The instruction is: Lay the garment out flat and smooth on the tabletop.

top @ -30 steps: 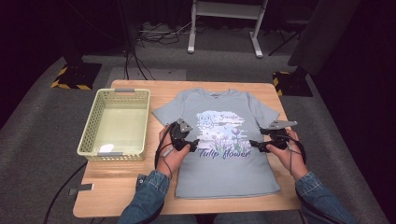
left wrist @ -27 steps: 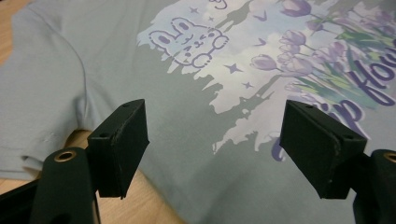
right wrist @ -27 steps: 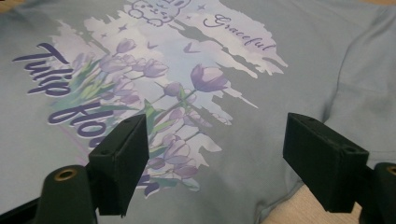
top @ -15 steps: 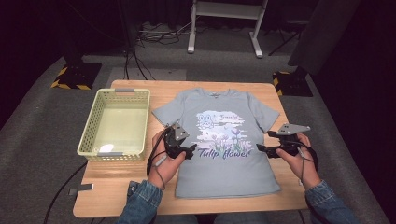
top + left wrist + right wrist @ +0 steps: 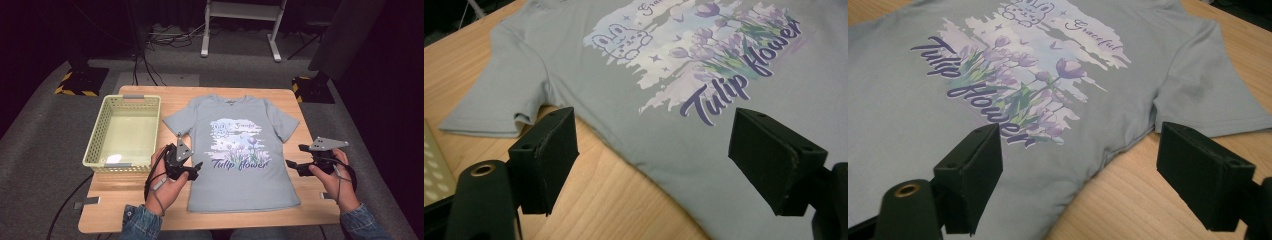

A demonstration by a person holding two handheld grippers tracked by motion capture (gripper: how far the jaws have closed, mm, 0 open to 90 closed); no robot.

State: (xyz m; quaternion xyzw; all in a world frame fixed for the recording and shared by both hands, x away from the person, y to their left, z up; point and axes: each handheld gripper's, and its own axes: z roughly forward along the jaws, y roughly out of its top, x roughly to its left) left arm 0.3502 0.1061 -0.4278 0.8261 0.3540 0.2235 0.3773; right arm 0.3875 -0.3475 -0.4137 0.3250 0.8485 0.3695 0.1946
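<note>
Wooden table [image 5: 125,200]: T-shirt [image 5: 240,175] flat, collar away from person.

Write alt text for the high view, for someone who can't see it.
A grey-blue T-shirt printed with tulips lies flat, front up, on a wooden table. A person's hands hold the left gripper at its left edge and the right gripper just off its right edge, both open. A pale green basket sits to the left.
</note>
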